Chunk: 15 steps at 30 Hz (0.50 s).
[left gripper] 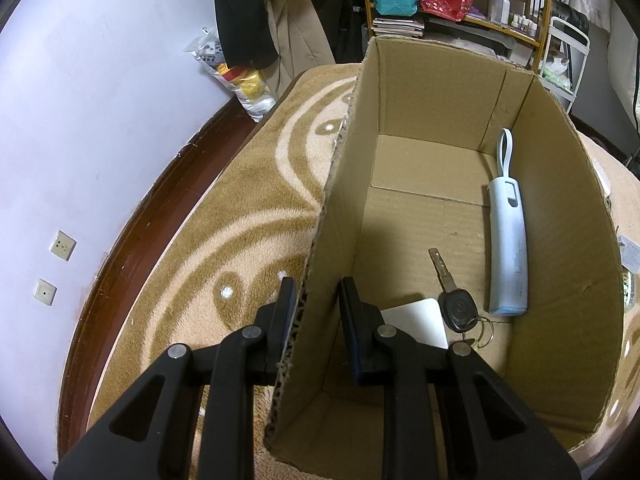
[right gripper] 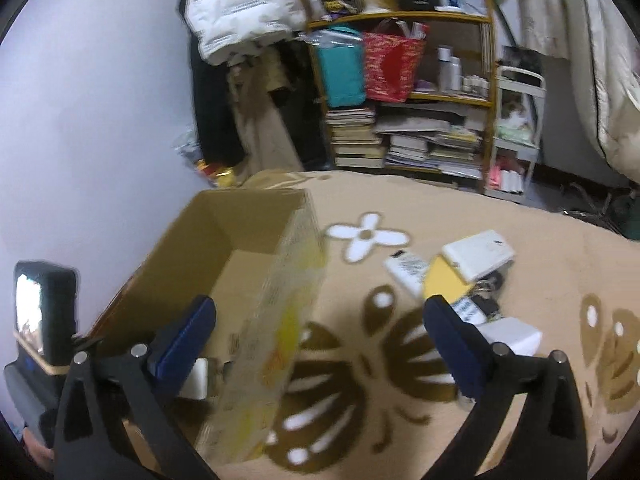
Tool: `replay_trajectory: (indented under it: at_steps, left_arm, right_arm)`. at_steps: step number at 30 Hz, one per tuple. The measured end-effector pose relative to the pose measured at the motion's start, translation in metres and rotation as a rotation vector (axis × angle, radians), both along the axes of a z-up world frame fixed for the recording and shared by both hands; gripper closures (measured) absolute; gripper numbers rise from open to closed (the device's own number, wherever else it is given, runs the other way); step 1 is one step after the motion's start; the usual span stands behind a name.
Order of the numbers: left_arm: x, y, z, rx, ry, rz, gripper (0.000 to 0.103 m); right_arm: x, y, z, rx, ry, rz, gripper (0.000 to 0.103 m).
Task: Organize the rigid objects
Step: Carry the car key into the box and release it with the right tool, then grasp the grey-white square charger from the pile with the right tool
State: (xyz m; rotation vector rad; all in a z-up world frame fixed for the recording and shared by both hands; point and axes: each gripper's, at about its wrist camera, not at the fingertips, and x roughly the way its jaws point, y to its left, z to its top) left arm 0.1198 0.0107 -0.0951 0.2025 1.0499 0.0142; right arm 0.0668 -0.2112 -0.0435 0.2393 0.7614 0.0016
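Note:
An open cardboard box (left gripper: pixel 440 92) stands on a patterned carpet. Inside it lie a pale blue power bank (left gripper: pixel 507 248) with a loop strap, a black car key (left gripper: pixel 456 300) on a ring, and a flat white item (left gripper: pixel 420 320). My left gripper (left gripper: pixel 318 292) straddles the box's left wall, one finger outside and one inside, shut on that wall. My right gripper (right gripper: pixel 320 320) hangs open over the box's (right gripper: pixel 224 248) right wall, holding nothing. To its right a pile of small things lies on the carpet: a white case (right gripper: pixel 478 256), a white tube (right gripper: pixel 406 270), a yellow disc (right gripper: pixel 442 282), a white block (right gripper: pixel 512 336).
A wall with sockets (left gripper: pixel 62 245) and a dark wooden skirting (left gripper: pixel 132 232) run along the left. Behind the carpet stand a cluttered shelf (right gripper: pixel 420 100) with books and bags, hanging clothes (left gripper: pixel 248 12) and a white trolley (right gripper: pixel 518 132). The left gripper's camera body (right gripper: pixel 44 304) shows at the right view's left edge.

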Motion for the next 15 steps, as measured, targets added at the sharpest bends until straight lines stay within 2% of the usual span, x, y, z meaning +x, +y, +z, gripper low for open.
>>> replay_trajectory:
  at_steps: [7,15]
  left_arm:
    - [0.0,0.0,0.0,0.0,0.0,0.0,0.081]
    - [0.0,0.0,0.0,0.0,0.0,0.0,0.081]
  right_arm:
    - [0.008,-0.044,-0.01,-0.039,0.027,-0.114,0.0]
    - [0.01,-0.093,-0.03,-0.026,0.081,-0.235,0.0]
